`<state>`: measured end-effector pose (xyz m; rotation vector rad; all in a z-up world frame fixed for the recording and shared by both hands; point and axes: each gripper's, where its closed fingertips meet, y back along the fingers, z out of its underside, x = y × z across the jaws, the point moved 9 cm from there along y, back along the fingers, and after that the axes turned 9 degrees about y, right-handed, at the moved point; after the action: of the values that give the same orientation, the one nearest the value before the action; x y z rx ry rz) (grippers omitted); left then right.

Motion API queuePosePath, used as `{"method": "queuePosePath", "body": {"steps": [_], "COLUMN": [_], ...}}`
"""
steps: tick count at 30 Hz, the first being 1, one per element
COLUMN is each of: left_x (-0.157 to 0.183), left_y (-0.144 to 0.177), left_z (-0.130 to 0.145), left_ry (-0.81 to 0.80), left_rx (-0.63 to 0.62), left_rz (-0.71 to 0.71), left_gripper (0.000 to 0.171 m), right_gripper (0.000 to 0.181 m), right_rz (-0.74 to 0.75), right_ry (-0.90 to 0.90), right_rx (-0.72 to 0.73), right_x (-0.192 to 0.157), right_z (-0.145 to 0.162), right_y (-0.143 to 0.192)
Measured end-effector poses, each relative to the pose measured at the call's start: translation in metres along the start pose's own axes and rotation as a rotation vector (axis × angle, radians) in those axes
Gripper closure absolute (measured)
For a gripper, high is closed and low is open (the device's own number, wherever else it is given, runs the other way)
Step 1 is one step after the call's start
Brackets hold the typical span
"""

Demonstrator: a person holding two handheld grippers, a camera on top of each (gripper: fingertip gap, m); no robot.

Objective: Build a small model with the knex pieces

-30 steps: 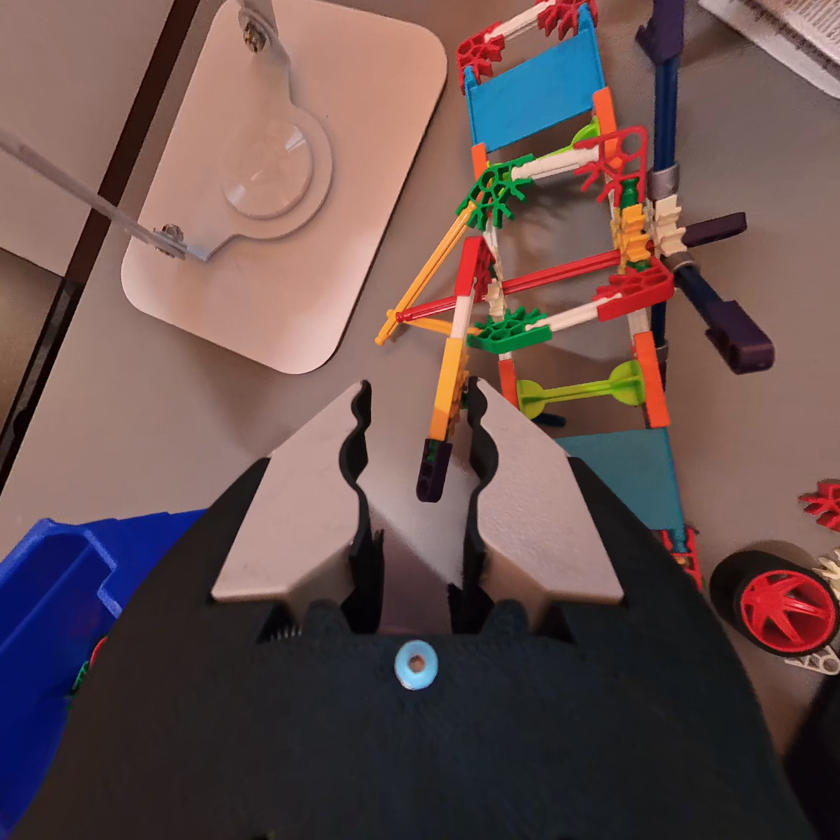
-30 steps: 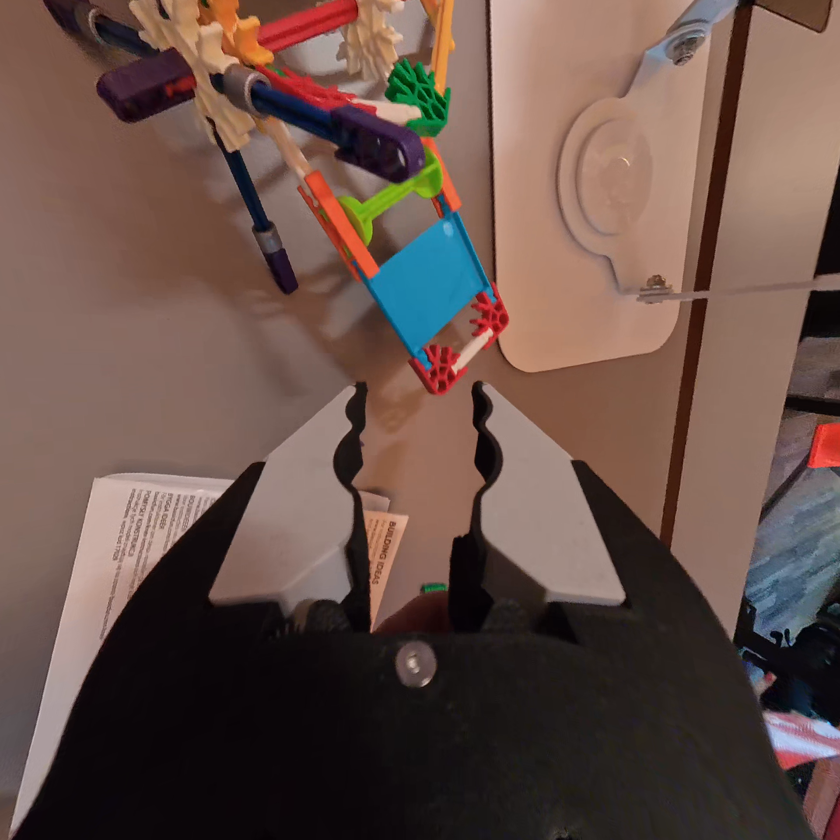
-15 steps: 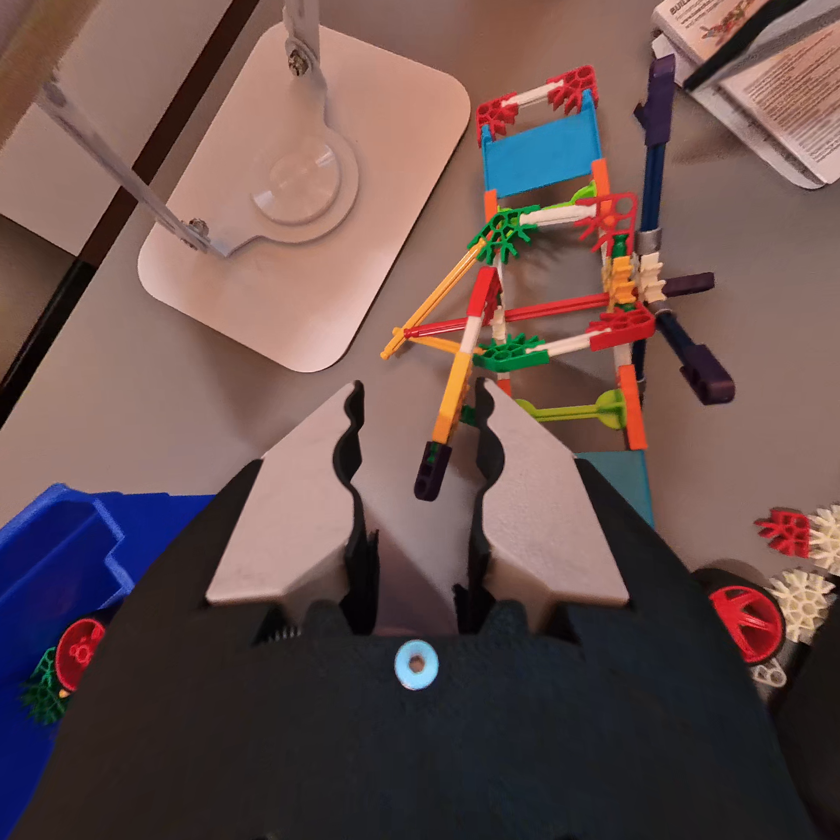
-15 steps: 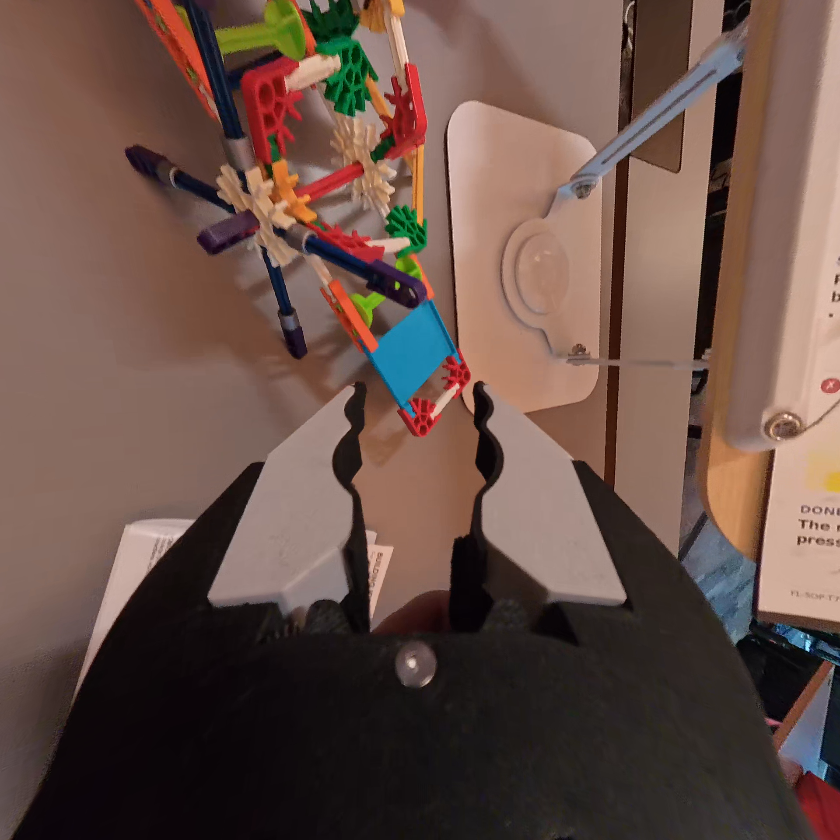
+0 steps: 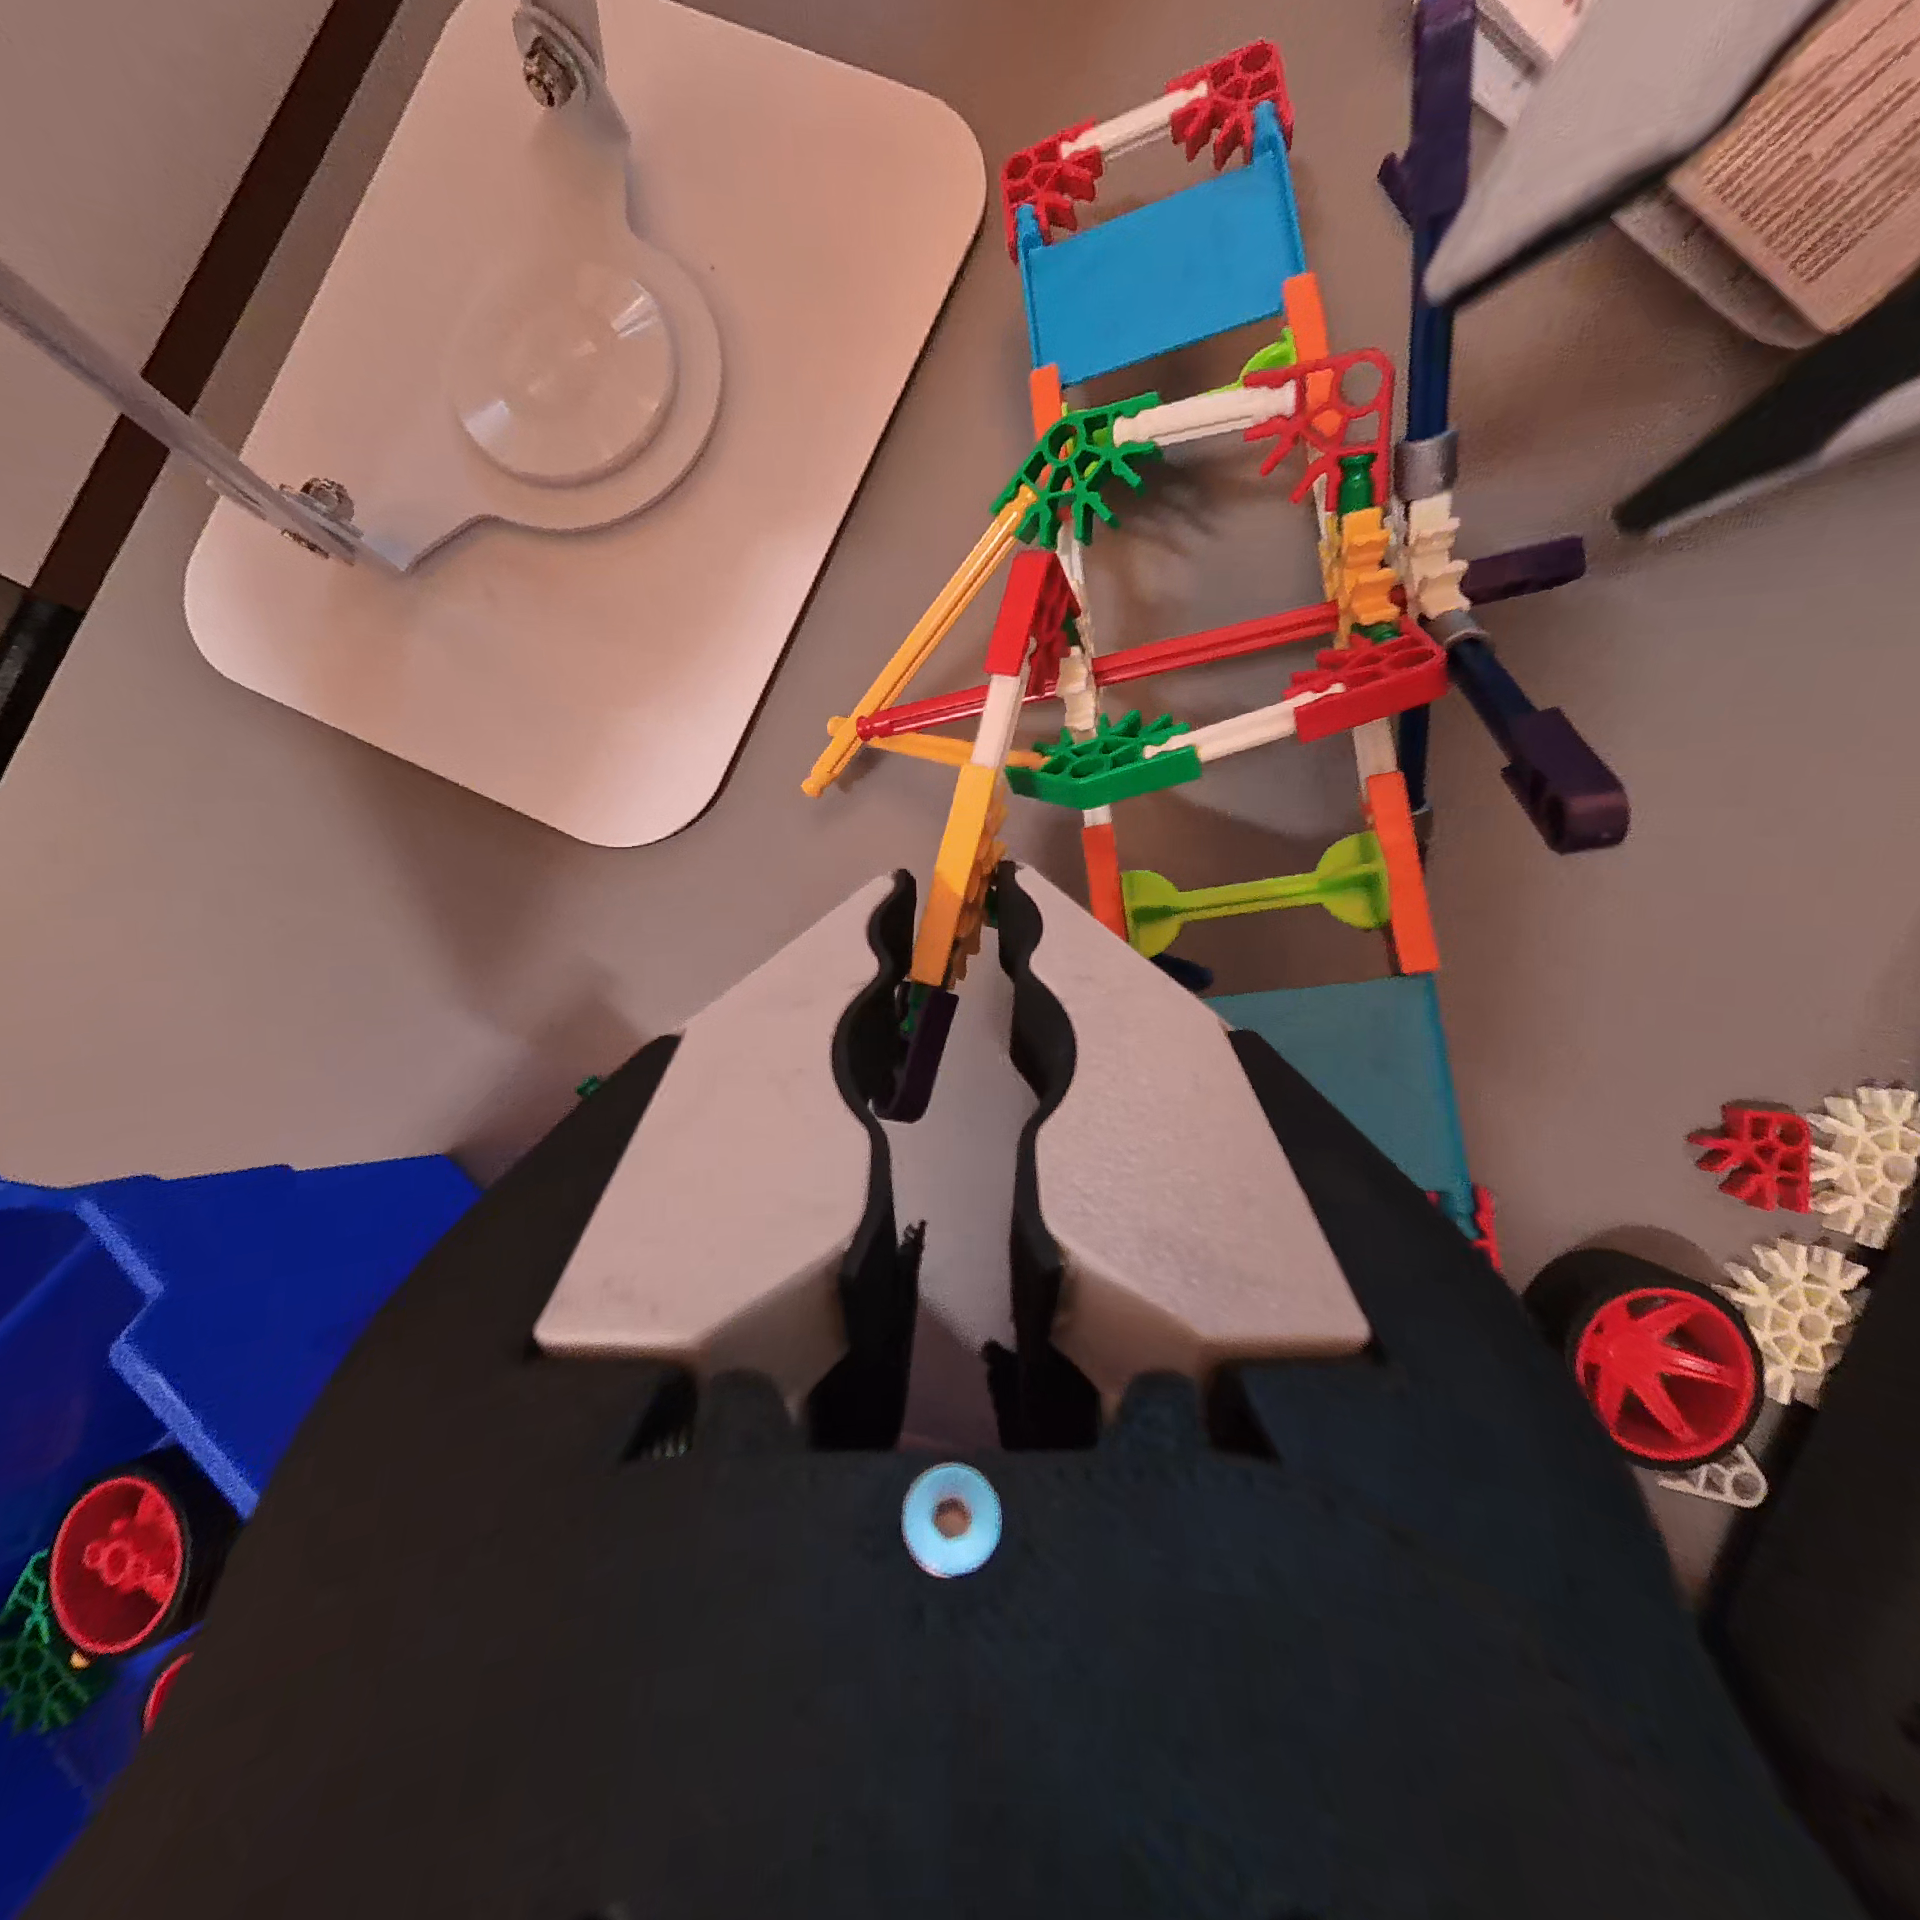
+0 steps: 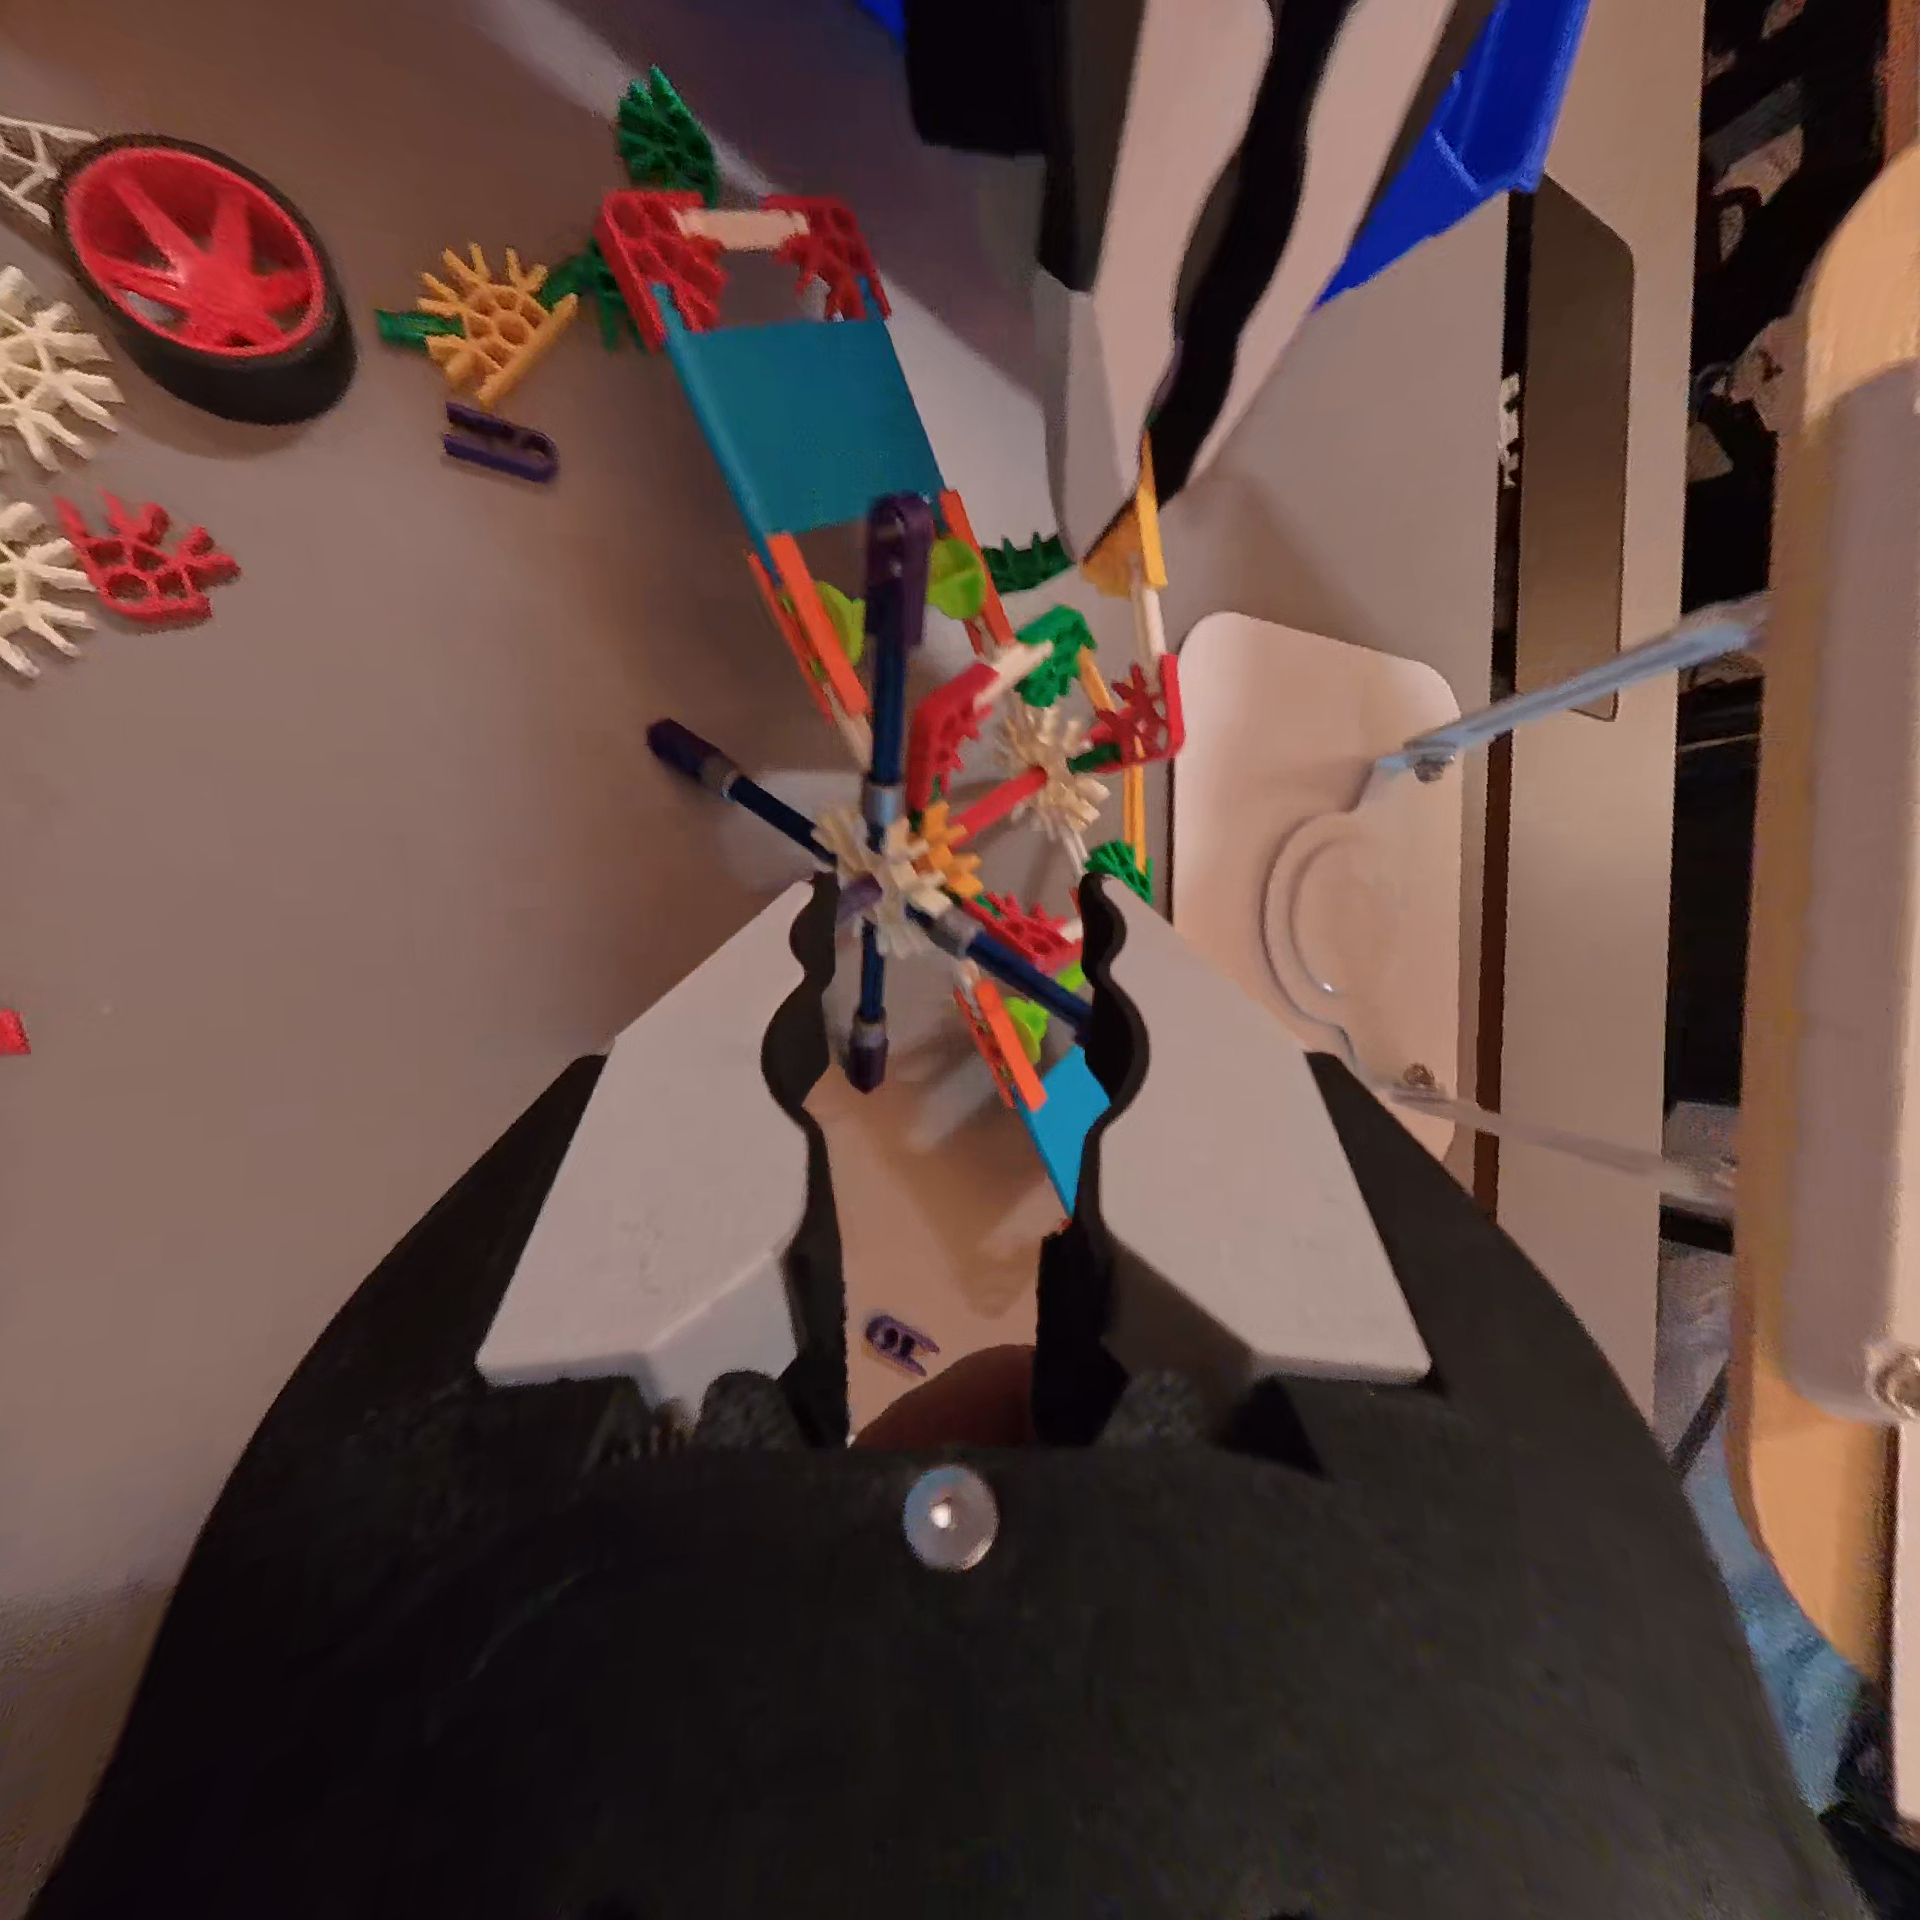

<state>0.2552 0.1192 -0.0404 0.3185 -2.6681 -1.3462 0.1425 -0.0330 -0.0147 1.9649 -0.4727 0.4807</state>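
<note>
Gripping the toy frame's [image 5: 1195, 644] orange-yellow strut [image 5: 961, 883], you are closing your left gripper [image 5: 951, 899] on it; your right gripper [image 6: 951, 904] is gaping around the frame's white hub [image 6: 883, 862].

My toy model [image 5: 1195, 665] is glossy plastic; the stand plate [image 5: 582, 416] smooth matt metal; my gripper bodies rough black.

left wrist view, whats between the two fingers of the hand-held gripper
The orange rod with its dark purple end clip, sticking out from the toy model; seen in the left wrist view.
</note>
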Motion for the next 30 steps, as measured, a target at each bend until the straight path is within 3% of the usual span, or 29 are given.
{"method": "queuePosePath", "body": {"steps": [8,10,15,18,30], "left_x": [0.004,0.006,0.014,0.016,0.055], "left_y": [-0.001,-0.001,-0.001,0.001,0.003], "left_z": [0.001,0.002,0.003,0.003,0.011], "left_ry": [0.017,0.01,-0.01,-0.025,-0.262], "left_rx": [-0.011,-0.019,-0.032,-0.032,-0.073], "left_rz": [0.028,0.04,0.067,0.075,0.203], "left_gripper": [0.16,0.161,0.162,0.164,0.159], "right_gripper": [0.127,0.136,0.147,0.157,0.158], "right_rz": [-0.012,0.04,0.007,-0.021,-0.152], "right_ry": [-0.001,0.019,0.017,0.039,0.214], "right_rx": [-0.089,-0.081,-0.091,-0.089,0.008], "right_x": [-0.012,-0.009,-0.012,-0.016,-0.032], "right_z": [-0.009,-0.01,-0.007,-0.005,0.012], "right_y": [-0.034,-0.036,-0.041,-0.042,-0.02]}}
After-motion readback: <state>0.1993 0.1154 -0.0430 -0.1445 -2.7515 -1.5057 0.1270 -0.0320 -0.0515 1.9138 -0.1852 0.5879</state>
